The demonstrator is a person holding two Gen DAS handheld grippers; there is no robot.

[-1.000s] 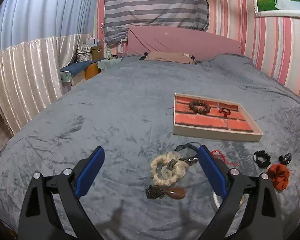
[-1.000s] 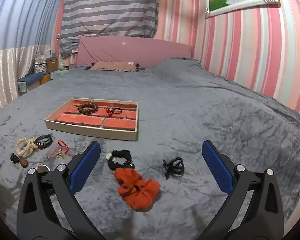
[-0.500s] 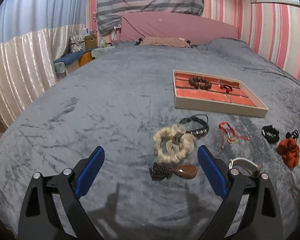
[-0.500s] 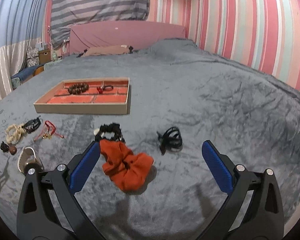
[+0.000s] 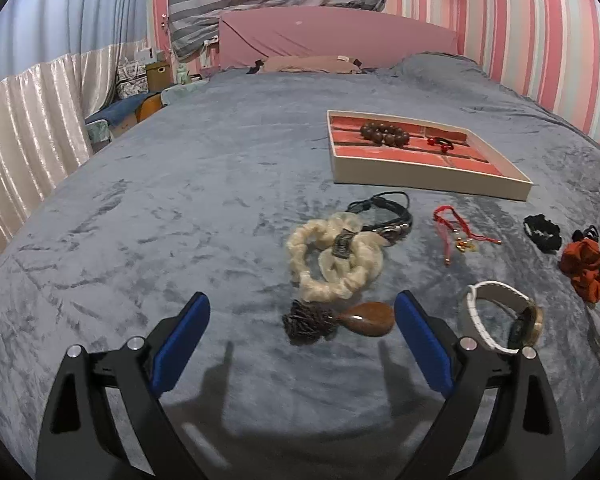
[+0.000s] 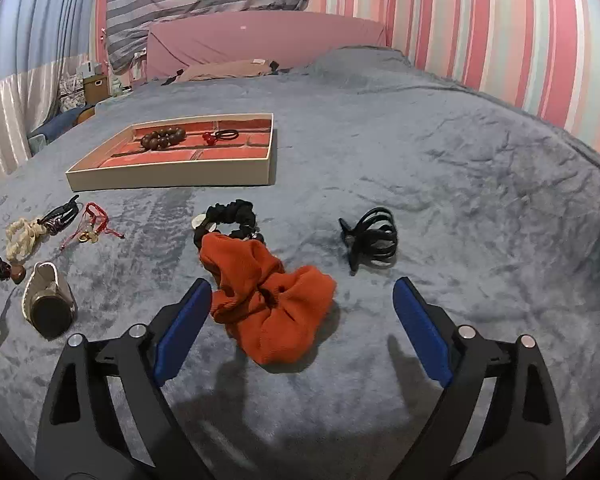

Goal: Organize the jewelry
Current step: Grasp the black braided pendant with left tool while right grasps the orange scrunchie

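left wrist: low, bedward | right wrist: same | shared: tray [image 5: 428,176]

Tray [image 5: 428,176] lay on the bed cover [image 5: 180,216], far side of the spread. Inside it, bead bracelet [image 5: 384,134] sat in a rear compartment, small hair tie [image 5: 440,143] to its right.

Nearer than the tray, loose items ran in a rough row. Leftmost: braided loop [image 5: 332,260], with cord bracelet [image 5: 392,216] touching its far right edge. Pendant [image 5: 364,318] lay just in front of the loop. String bracelet [image 5: 456,232] lay right of the loop; watch [image 5: 500,316] nearer, right of the pendant.

Further right, ruffled band [image 6: 228,220] touched the far edge of the scrunchie [image 6: 268,296]. Claw clip [image 6: 370,238] lay apart, right of both.
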